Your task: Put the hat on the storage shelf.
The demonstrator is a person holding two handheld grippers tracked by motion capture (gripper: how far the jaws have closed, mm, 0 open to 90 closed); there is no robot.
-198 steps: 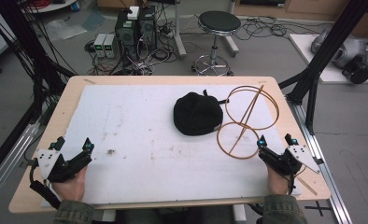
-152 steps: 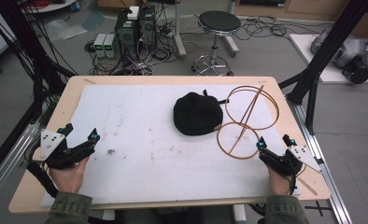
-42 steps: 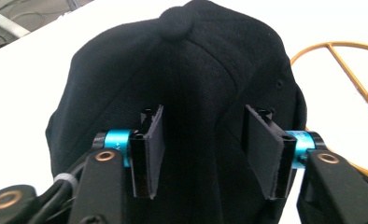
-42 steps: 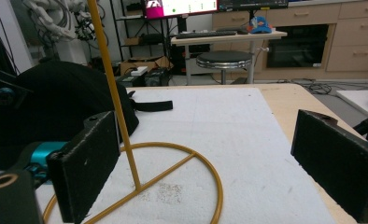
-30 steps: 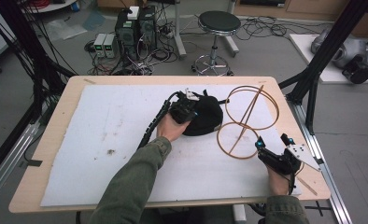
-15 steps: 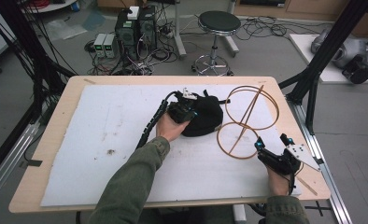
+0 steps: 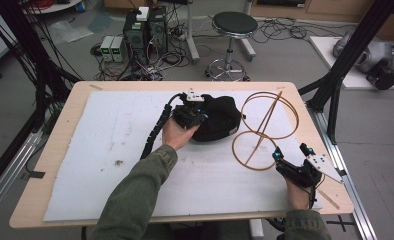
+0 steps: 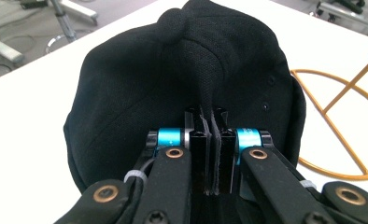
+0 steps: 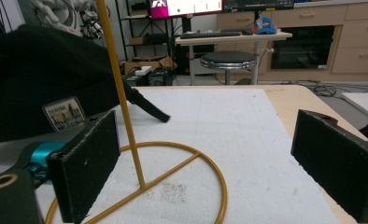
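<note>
My left gripper is clenched on a fabric fold of the black cloth cap, which sits mid-table just left of the gold wire hat stand; my right gripper, jaws spread, waits by the stand's base ring.

No lettering can be read — the small label on the black cap (right gripper view) is blurred.
</note>
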